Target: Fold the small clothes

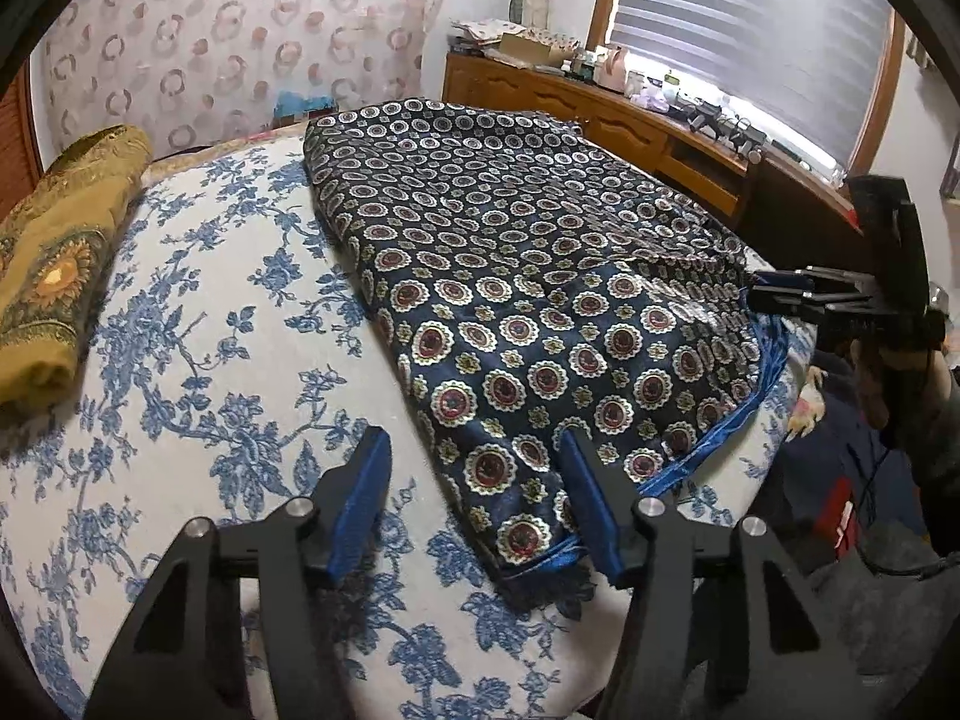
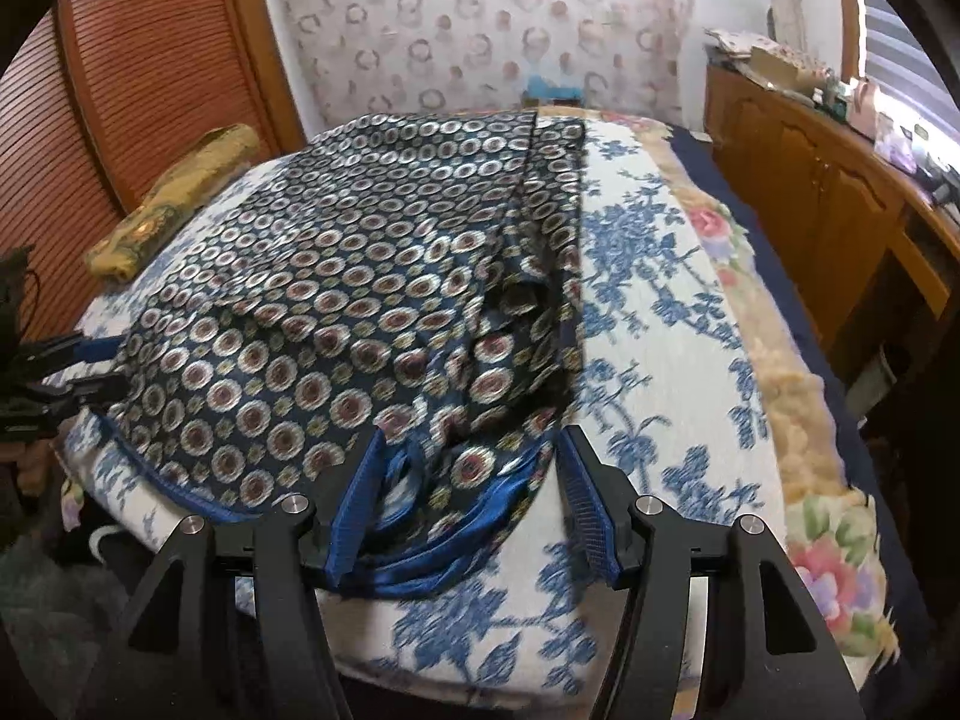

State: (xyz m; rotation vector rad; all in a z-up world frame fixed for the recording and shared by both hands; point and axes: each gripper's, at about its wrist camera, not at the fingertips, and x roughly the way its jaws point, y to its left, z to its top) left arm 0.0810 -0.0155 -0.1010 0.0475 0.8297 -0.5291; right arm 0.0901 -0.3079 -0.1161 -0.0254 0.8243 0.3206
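A dark navy cloth with round medallion print and blue trim (image 1: 510, 276) lies folded on the bed; it also shows in the right wrist view (image 2: 336, 324). My left gripper (image 1: 474, 456) is open, its jaws astride the cloth's near left corner, the right finger (image 1: 591, 510) resting on the cloth. My right gripper (image 2: 471, 462) is open over the cloth's near right corner, where the blue trim (image 2: 456, 546) bunches between the jaws. The right gripper also appears at the cloth's right edge in the left wrist view (image 1: 780, 294).
The bed cover (image 1: 198, 324) is white with blue flowers. A folded mustard cloth (image 1: 54, 264) lies at the bed's far left. A wooden sideboard (image 1: 600, 108) with clutter stands under the window on the right. A slatted wooden door (image 2: 120, 84) is on the left.
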